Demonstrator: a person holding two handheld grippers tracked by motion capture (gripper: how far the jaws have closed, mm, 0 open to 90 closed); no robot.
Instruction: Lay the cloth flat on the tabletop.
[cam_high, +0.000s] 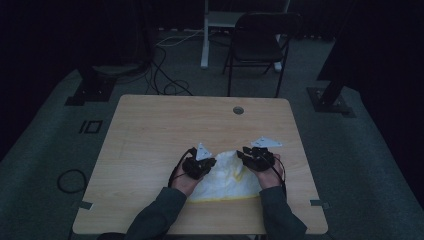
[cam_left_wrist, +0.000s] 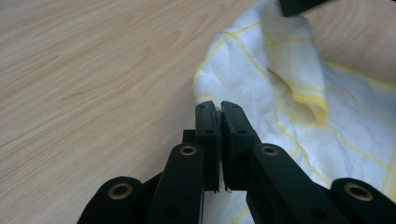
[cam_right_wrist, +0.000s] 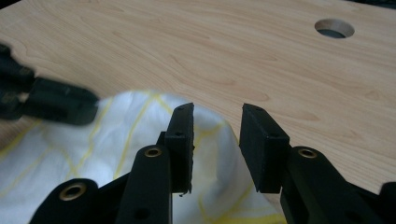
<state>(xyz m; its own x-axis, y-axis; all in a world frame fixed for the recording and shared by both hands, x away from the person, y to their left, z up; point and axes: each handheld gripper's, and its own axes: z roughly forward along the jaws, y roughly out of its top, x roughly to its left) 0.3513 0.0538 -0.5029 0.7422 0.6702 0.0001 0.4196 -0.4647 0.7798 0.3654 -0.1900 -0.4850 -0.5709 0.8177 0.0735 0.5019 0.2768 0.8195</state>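
A white cloth with thin yellow lines (cam_high: 227, 177) lies crumpled on the wooden table (cam_high: 165, 125), near its front edge between the person's two hands. My left gripper (cam_high: 212, 162) is at the cloth's left edge. In the left gripper view its jaws (cam_left_wrist: 218, 106) are pressed together with a sliver of the cloth (cam_left_wrist: 280, 93) pinched between the pads. My right gripper (cam_high: 243, 153) is at the cloth's upper right edge. Its jaws (cam_right_wrist: 217, 112) stand apart over a raised fold of the cloth (cam_right_wrist: 140, 140), and the pads do not press on it.
A round cable hole (cam_high: 238, 110) sits near the table's far edge. Beyond the table stands a dark folding chair (cam_high: 260, 42), with cables on the floor at left (cam_high: 70, 180). Bare wood stretches to the left of the cloth and behind it.
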